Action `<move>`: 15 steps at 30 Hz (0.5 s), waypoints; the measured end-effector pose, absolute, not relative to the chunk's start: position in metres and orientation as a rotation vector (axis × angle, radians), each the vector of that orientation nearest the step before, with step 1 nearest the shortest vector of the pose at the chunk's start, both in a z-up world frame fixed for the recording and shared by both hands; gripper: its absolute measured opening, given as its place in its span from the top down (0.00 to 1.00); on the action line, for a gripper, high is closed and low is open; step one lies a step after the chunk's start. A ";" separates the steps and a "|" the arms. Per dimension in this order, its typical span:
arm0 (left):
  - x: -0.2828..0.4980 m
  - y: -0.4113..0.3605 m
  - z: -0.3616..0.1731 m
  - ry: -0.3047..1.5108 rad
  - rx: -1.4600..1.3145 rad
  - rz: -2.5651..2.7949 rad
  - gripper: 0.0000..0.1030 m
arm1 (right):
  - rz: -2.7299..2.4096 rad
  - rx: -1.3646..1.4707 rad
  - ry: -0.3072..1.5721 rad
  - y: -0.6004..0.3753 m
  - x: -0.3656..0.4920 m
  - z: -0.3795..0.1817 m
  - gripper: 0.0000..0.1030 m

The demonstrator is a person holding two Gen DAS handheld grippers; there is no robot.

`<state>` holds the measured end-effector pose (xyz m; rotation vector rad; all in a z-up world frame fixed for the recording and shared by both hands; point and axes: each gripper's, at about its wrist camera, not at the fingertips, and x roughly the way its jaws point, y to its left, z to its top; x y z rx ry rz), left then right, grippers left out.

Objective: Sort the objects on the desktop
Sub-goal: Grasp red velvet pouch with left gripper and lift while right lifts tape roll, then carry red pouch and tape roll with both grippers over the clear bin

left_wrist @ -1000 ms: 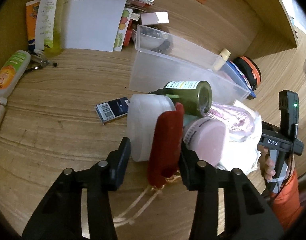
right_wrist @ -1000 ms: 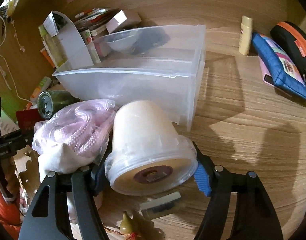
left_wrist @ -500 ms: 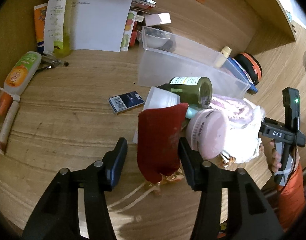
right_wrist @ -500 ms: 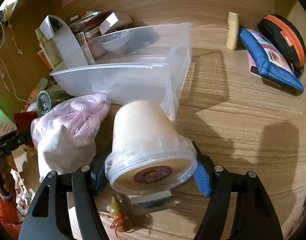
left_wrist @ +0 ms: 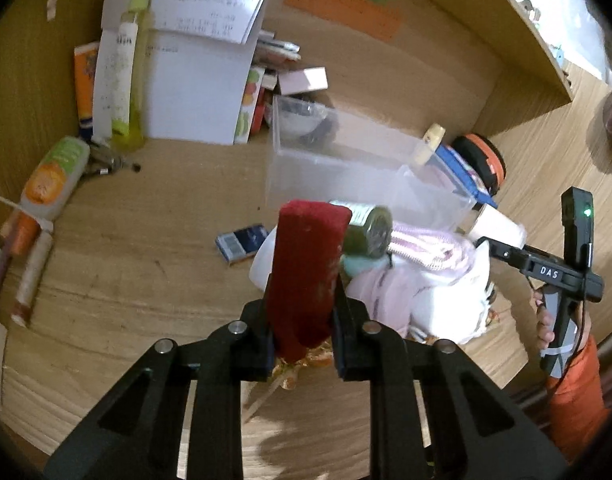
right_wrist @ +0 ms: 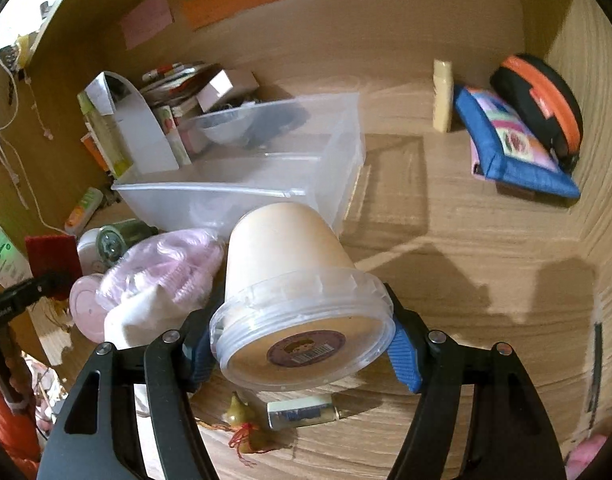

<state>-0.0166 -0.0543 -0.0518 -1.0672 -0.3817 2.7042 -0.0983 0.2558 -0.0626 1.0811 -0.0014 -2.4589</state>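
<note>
My left gripper (left_wrist: pixel 302 336) is shut on a dark red felt pouch (left_wrist: pixel 306 268) and holds it upright above the desk, with its tan cord hanging below. My right gripper (right_wrist: pixel 302 344) is shut on a cream plastic tub (right_wrist: pixel 294 288) with a clear lid, lifted off the desk. A clear plastic bin (right_wrist: pixel 266 172) stands behind both; it also shows in the left wrist view (left_wrist: pixel 358 168). A pile lies between the grippers: a green can (left_wrist: pixel 366 226), a pink rope in a bag (right_wrist: pixel 174 268), a pink lid (right_wrist: pixel 86 308).
Papers and bottles (left_wrist: pixel 122 80) stand at the back left. An orange-labelled tube (left_wrist: pixel 50 180) lies at the left. A blue card box (left_wrist: pixel 242 242) lies on the desk. A blue pouch (right_wrist: pixel 514 144), an orange-black case (right_wrist: pixel 542 100) and a small cream bottle (right_wrist: pixel 442 96) sit at the right.
My left gripper has closed on the red pouch and lifted it. My right gripper has raised the cream tub higher, away from the desk.
</note>
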 end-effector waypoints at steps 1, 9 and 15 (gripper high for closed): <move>-0.016 -0.054 -0.048 -0.380 -1.054 2.705 0.80 | -2.457 1.071 0.004 0.255 -0.098 -0.059 0.35; -0.016 -0.047 -0.023 -0.322 -0.970 2.750 0.81 | -2.479 0.982 0.019 0.250 -0.092 -0.035 0.35; -0.025 -0.051 -0.008 -0.293 -0.918 2.782 0.87 | -2.473 0.944 0.017 0.241 -0.098 -0.021 0.35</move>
